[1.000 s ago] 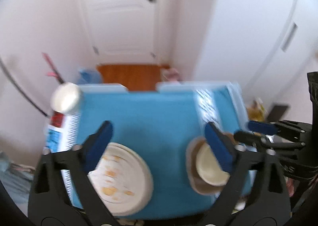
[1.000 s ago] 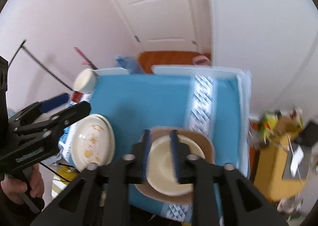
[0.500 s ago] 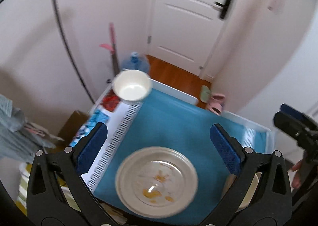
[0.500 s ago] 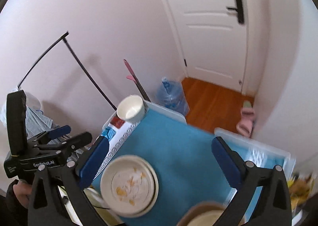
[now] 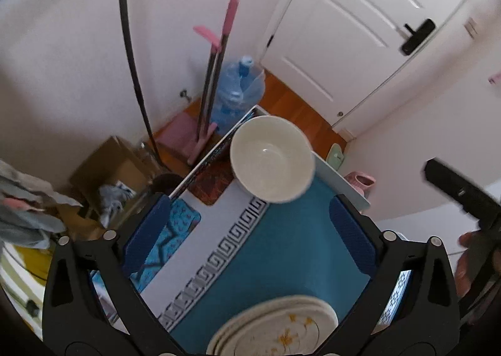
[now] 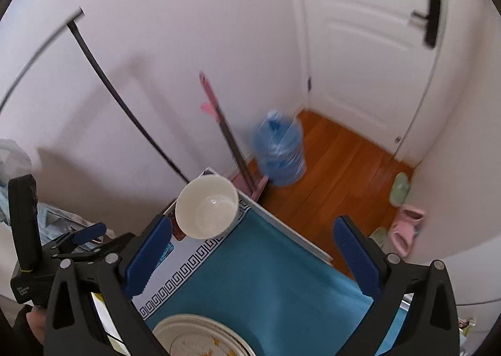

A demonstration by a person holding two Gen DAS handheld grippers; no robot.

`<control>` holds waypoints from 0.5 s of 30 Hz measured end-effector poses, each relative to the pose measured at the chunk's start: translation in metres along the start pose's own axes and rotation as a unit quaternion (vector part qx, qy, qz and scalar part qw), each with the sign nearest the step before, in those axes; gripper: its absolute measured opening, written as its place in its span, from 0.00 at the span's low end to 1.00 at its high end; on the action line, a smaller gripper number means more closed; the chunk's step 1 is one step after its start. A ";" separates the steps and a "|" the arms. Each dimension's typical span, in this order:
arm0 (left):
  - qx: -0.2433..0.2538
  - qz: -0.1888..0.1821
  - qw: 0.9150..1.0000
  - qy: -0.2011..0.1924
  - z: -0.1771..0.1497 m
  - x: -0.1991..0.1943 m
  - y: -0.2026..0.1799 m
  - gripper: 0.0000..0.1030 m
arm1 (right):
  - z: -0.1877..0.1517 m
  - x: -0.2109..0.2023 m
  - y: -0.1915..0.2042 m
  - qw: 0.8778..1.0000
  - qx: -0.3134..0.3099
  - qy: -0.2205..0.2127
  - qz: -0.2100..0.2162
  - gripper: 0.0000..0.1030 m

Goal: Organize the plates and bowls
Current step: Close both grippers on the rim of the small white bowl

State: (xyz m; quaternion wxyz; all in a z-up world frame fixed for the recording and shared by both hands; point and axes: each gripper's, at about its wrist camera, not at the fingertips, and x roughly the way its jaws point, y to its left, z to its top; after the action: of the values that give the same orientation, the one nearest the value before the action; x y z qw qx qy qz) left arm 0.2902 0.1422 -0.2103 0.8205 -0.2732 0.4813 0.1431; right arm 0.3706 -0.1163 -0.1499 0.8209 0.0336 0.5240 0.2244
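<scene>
A white bowl (image 5: 271,158) stands upright at the far corner of the table with the blue cloth (image 5: 281,249); it also shows in the right wrist view (image 6: 206,206). A cream plate with yellow flowers (image 5: 275,329) lies at the near edge, also in the right wrist view (image 6: 203,338). My left gripper (image 5: 249,237) is open and empty, above the cloth, short of the bowl. My right gripper (image 6: 250,257) is open and empty, above the cloth right of the bowl. The left gripper also shows at the left of the right wrist view (image 6: 78,240).
A blue water jug (image 5: 238,92) and a pink-handled mop (image 5: 216,67) stand on the wood floor beyond the table. A cardboard box (image 5: 109,168) sits at the left. A white door (image 5: 360,27) is behind. Pink slippers (image 6: 407,227) lie at the right.
Both grippers have swung left and forward toward the white bowl, which now looks larger. The right gripper opened a second ago. The brown plate with its bowl has left both views.
</scene>
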 end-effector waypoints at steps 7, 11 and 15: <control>-0.017 -0.011 0.999 0.050 0.012 0.076 0.023 0.66 | -0.004 0.112 -0.001 0.995 0.016 0.086 0.040 0.71; -0.009 -0.017 0.998 0.061 0.015 0.098 0.022 0.55 | -0.009 0.146 -0.002 0.992 0.021 0.115 0.048 0.54; 0.005 -0.013 0.998 0.062 0.020 0.108 0.018 0.45 | -0.009 0.158 0.000 0.991 0.020 0.120 0.051 0.43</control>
State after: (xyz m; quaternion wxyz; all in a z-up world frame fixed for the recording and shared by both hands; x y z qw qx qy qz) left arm 0.3488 0.1653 -0.3023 0.7925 -0.2832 0.5282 0.1130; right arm 0.4177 -0.0540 -0.2879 0.7389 0.0499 0.6206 0.2575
